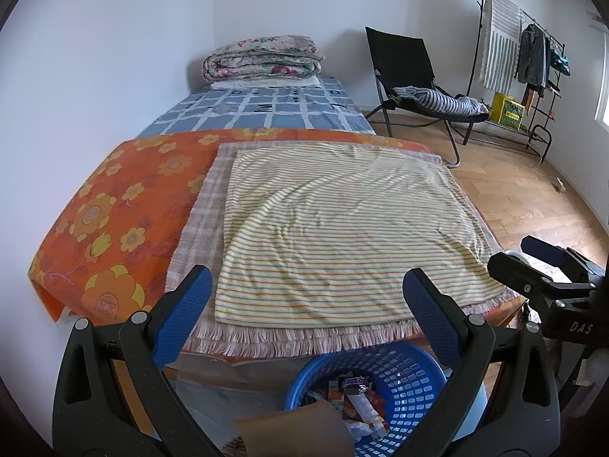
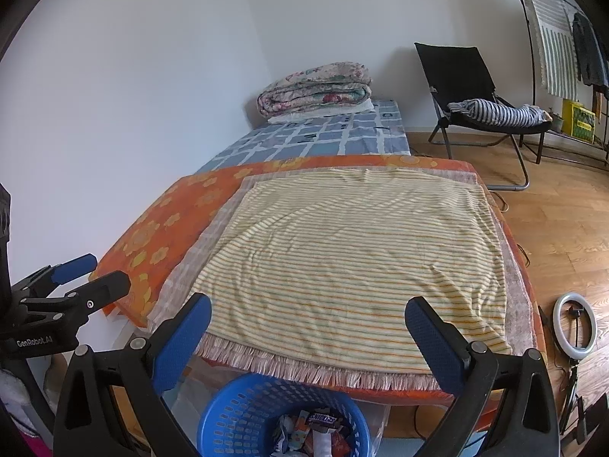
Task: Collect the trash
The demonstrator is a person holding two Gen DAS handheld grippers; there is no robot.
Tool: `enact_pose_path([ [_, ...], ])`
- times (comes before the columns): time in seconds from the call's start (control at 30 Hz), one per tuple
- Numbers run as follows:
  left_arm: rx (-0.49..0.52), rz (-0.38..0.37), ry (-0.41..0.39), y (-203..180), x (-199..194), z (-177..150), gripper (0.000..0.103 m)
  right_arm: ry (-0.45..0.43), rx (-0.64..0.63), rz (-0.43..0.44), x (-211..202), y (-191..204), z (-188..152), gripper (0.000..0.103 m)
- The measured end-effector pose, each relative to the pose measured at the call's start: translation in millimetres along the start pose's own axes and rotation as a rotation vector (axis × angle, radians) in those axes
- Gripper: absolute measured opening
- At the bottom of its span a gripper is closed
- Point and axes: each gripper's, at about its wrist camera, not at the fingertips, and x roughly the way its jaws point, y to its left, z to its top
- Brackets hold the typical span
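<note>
Jaws spread wide on both sides, nothing between them. Left gripper (image 1: 306,297) held above the near end of a bed, blue pads apart, empty. Right gripper (image 2: 308,327) the same: fingers wide apart, holding nothing, pointing along the bed. Each gripper also visible in the other's camera, at the picture's edge, side by side.

Below both, on the floor just in front of the bed's near edge: a blue plastic basket (image 1: 411,365) with a perforated wall. Inside it, the trash (image 1: 359,396): crumpled wrappers, among them a dark Snickers wrapper (image 2: 323,419) lying on top, and some white and red pieces. A piece of brown cardboard (image 1: 297,432) at the basket's left rim in the left wrist view; whether touching the rim, cannot tell.

On the bed, a yellow striped cloth (image 1: 342,228) spread flat, on top of a pale fringed blanket (image 1: 266,339), on top of an orange flowered sheet (image 1: 114,209). No wrappers visible on the cloth. Farther back, a blue checked sheet (image 1: 266,108) and a folded flowered quilt (image 1: 262,57) against the wall.

To the right, on the wooden floor: a black folding chair (image 1: 403,61) with a striped garment on the seat, a clothes rack (image 1: 506,38) with hanging clothes, and a ring light (image 2: 574,327) lying near the bed's corner.
</note>
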Motion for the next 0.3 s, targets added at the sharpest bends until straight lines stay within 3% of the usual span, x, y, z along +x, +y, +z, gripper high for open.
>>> enact_pose_path([
  [0.3,0.017,0.010,0.003,4.1,3.2,0.6,0.102,0.008,0.003,0.003,1.4,2.6,-0.9,0.103],
])
